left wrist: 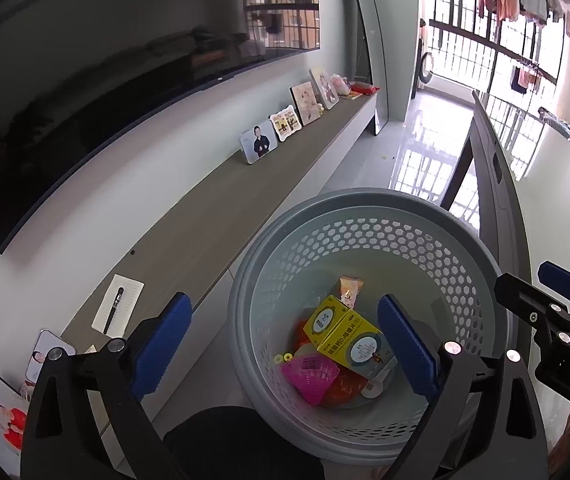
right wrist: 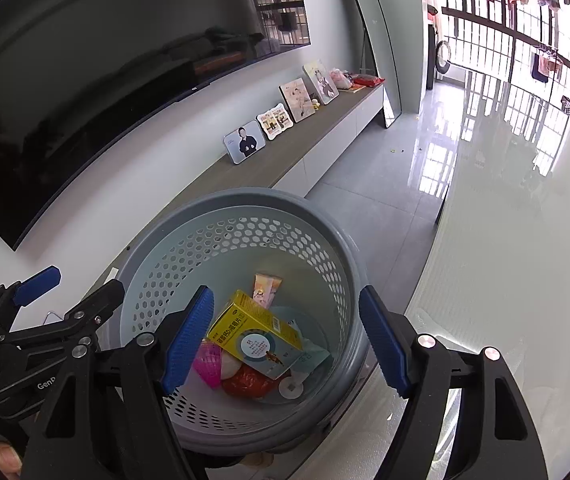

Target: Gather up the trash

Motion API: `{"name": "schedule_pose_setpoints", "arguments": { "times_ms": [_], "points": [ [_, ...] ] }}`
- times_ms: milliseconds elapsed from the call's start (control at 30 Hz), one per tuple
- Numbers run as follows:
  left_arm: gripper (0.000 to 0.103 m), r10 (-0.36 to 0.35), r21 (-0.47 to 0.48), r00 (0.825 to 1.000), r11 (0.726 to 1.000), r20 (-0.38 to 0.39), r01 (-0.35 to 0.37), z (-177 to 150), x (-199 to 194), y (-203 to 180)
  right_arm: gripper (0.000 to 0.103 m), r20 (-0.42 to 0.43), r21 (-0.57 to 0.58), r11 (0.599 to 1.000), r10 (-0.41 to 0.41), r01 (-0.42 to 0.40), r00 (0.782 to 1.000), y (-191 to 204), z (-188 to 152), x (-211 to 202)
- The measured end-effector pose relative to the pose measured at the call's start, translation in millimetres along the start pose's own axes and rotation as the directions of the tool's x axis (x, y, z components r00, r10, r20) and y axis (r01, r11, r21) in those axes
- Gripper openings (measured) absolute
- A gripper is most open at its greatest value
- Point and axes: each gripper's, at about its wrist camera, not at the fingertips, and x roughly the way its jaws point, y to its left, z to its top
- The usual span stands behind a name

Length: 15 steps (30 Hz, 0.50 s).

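Both tools, left and right, gape empty above the basket holding a Chinese-lettered yellow box

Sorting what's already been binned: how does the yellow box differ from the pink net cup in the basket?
The yellow box is a solid, printed carton with flat faces; the pink net cup is an open mesh, plain and rounded. The box looks larger and lies tilted on top of the pile, while the cup sits lower, against the basket wall, partly hidden behind a tong in the right view. Both lie inside the basket, held by neither tongs.
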Motion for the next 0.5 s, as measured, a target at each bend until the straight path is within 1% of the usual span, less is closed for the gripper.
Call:
{"name": "schedule_pose_setpoints", "arguments": {
  "times_ms": [500],
  "points": [
    [0.096, 0.005, 0.010, 1.000, 1.000, 0.013, -0.006, 0.6, -8.2, -5.2, 0.072, 0.013, 0.018, 1.000, -0.002, 0.001, 1.000, -7.9, -4.6, -9.2]
  ]
}}
